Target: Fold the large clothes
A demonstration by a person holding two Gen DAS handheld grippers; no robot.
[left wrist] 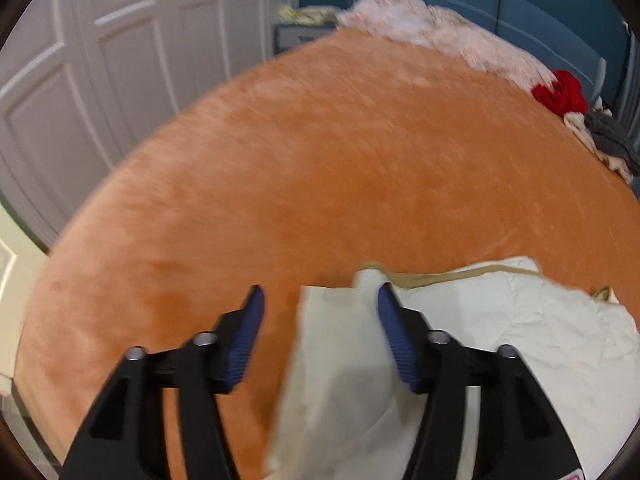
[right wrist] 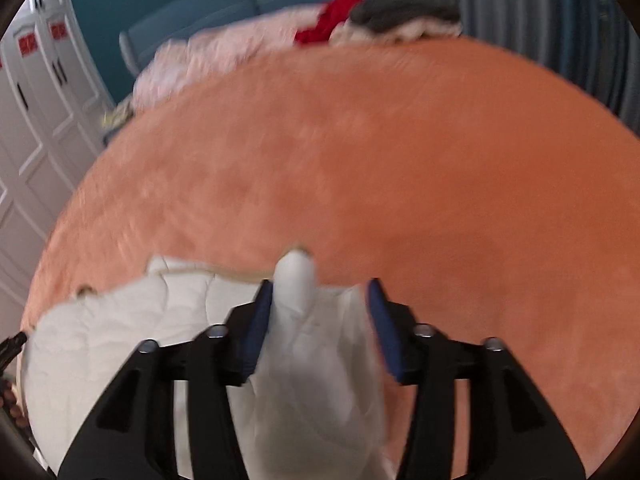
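Observation:
A cream white garment (left wrist: 520, 336) with a tan trim lies on the near edge of an orange bed cover (left wrist: 320, 168). My left gripper (left wrist: 320, 300) is open, its blue pads either side of the garment's left corner flap (left wrist: 336, 344), not closed on it. In the right wrist view the same garment (right wrist: 120, 332) spreads to the left, and a raised fold of it (right wrist: 296, 280) stands between the wide-apart fingers of my right gripper (right wrist: 320, 292), which is open. The fold touches the left pad (right wrist: 258, 320).
A pale pink blanket (left wrist: 440, 36), a red cloth (left wrist: 560, 92) and grey and cream clothes (left wrist: 608, 140) lie at the bed's far side against a blue headboard (left wrist: 520, 4). White wardrobe doors (left wrist: 100, 60) stand to the left. The orange cover (right wrist: 400, 160) stretches beyond the garment.

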